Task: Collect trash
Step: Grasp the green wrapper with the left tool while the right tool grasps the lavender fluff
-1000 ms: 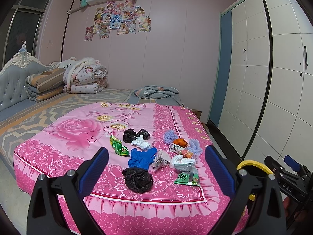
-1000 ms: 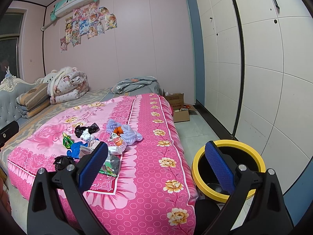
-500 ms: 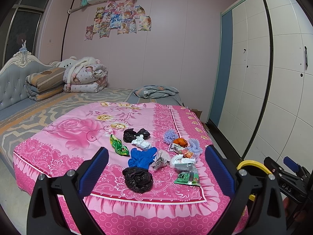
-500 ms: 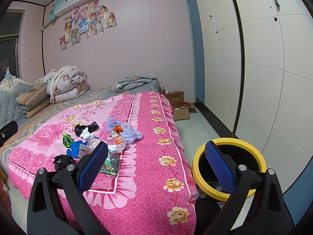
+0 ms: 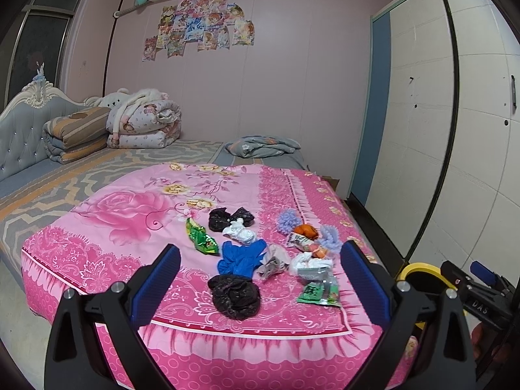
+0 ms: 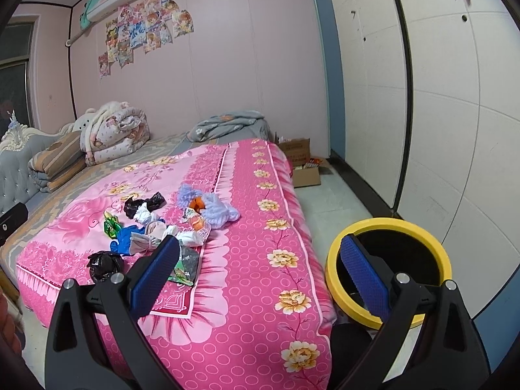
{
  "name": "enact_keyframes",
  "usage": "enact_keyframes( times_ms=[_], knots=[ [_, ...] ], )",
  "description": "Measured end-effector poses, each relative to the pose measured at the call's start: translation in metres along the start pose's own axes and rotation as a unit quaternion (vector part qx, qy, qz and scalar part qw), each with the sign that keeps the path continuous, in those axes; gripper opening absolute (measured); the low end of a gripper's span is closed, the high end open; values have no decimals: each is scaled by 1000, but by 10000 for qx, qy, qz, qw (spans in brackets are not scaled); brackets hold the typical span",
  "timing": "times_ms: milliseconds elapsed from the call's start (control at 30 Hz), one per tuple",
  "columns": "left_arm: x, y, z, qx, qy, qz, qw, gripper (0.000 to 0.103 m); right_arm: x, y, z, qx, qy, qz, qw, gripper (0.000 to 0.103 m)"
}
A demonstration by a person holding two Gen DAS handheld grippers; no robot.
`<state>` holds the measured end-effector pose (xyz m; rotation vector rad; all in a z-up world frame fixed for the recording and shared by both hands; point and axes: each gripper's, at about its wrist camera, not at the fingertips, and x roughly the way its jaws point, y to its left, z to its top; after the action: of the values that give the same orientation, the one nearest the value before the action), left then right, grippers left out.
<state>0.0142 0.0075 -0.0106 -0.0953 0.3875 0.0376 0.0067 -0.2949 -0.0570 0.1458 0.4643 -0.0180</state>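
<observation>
Left gripper spread wide, empty, held above near end of bed, pointed at trash heap. Right gripper likewise spread, empty, aimed over bed's right edge toward bin. Trash clustered on pink cover: black bag nearest, blue glove just behind, green wrapper left of it, white tissue, second black bag, snack packet at right, purple pompoms beyond. Yellow-rimmed bin on floor just beside bed, right side.
</observation>
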Motion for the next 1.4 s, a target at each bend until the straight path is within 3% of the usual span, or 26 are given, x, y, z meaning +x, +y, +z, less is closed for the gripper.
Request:
enact_keyframes(
  times_ms=[267, 433, 633, 800, 933, 1067, 1167, 1400],
  knots=[
    [36, 27, 2, -101, 376, -98, 9992, 95, 47, 3, 14, -243, 249, 236, 9991, 95],
    [70, 50, 1, -205, 649, 29, 9977, 95, 85, 9, 27, -386, 294, 256, 9985, 95],
    [125, 86, 6, -568, 1132, 179, 9918, 95, 142, 19, 47, -352, 690, 457, 9960, 95],
    [169, 105, 13, -687, 1448, 284, 9867, 95, 187, 42, 59, -765, 808, 485, 9926, 95],
    [201, 112, 17, -685, 1628, 383, 9835, 95, 230, 52, 63, -820, 1208, 481, 9881, 95],
    [232, 118, 16, -615, 1873, 503, 9791, 95, 261, 66, 61, -1083, 1322, 511, 9840, 95],
    [254, 125, 12, -714, 2053, 511, 9748, 95, 282, 67, 61, -913, 1570, 730, 9806, 95],
    [286, 133, 0, -858, 2186, 489, 9708, 95, 307, 74, 55, -873, 1631, 792, 9795, 95]
  ],
)
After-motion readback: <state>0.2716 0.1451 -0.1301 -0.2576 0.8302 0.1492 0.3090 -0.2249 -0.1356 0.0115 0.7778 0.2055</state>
